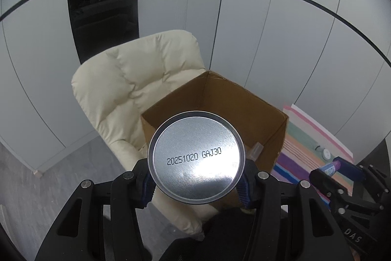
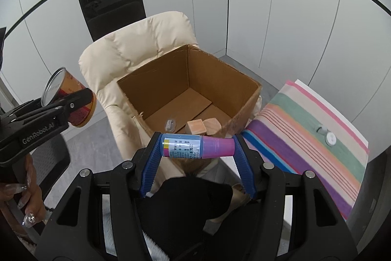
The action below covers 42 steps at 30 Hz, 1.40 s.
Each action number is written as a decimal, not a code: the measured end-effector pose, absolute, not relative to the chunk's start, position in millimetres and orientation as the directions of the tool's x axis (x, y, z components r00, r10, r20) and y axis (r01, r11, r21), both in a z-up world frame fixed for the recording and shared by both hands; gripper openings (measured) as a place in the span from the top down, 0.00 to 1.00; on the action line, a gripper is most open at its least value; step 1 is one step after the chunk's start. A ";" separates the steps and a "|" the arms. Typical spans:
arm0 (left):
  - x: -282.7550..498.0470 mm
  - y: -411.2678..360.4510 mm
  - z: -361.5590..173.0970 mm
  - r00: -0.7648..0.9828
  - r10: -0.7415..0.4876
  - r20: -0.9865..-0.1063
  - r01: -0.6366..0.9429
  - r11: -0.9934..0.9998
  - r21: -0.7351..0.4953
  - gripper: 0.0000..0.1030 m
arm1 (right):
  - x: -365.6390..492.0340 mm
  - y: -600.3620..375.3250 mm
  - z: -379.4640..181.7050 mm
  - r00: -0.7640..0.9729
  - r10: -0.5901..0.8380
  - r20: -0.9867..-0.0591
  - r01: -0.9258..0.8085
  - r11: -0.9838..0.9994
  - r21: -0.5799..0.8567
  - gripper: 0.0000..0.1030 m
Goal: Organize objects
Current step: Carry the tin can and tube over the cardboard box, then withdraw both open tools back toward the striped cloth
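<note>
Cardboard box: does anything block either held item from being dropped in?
Nothing visible does. The cardboard box is open-topped with no flaps across its mouth. The purple bottle in the right gripper and the can in the left gripper face it unobstructed.

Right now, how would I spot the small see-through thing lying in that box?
Find the cream armchair and the open cardboard box on it. On the box floor, near its front wall, lies a little clear plastic piece. It sits left of two tan wooden blocks, and unlike them it is transparent and smaller.
</note>
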<state>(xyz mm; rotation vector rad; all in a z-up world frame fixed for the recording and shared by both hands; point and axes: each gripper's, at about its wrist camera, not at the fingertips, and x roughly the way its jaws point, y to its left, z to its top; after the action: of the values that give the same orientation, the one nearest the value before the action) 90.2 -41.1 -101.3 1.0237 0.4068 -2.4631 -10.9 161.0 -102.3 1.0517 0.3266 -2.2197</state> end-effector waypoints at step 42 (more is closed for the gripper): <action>-14.1 37.1 -109.6 -0.681 -0.150 -0.717 0.335 -0.934 -0.123 0.00 | -98.0 243.0 -121.3 -0.584 -0.290 -0.758 0.402 -0.915 0.041 0.00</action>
<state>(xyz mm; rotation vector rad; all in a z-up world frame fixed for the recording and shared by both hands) -14.1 37.1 -109.6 1.0923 0.3564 -2.6340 -98.0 243.0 -121.3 1.1560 0.1893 -2.4871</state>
